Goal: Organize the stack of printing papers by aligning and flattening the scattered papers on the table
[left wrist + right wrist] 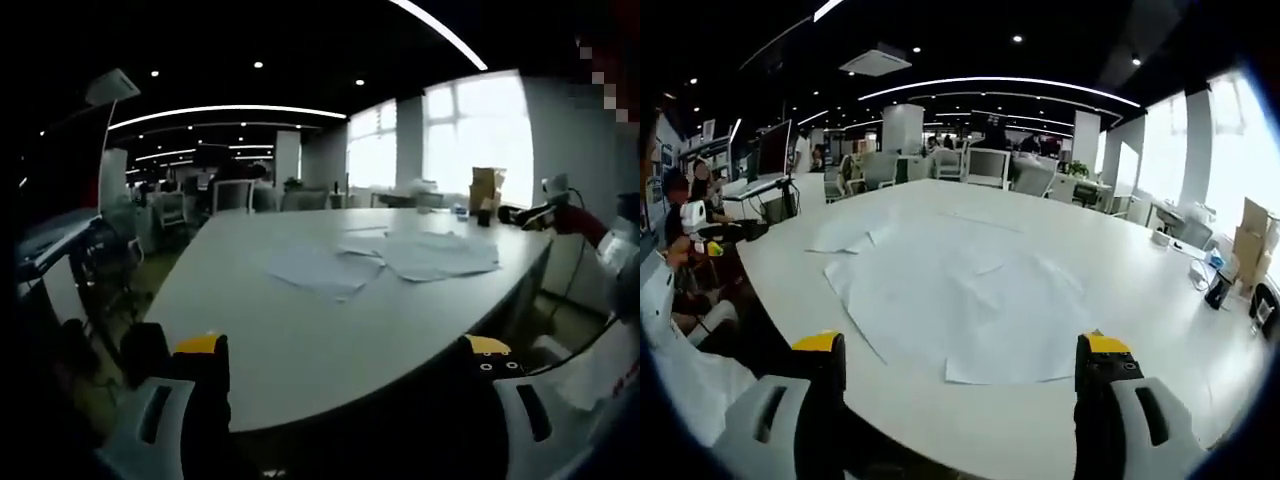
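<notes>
On the table (1160, 300), scattered papers (970, 300) well inside edges

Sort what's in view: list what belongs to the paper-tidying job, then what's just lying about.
For the job:
- scattered papers, loose and overlapping
- white table under them
- left claw, open
- right claw, open

Lying about:
- cardboard boxes
- office chairs
- monitor

An open-plan office: rows of desks with monitors (775, 150), office chairs (988, 165), and a big meeting table (1120, 270).
</notes>
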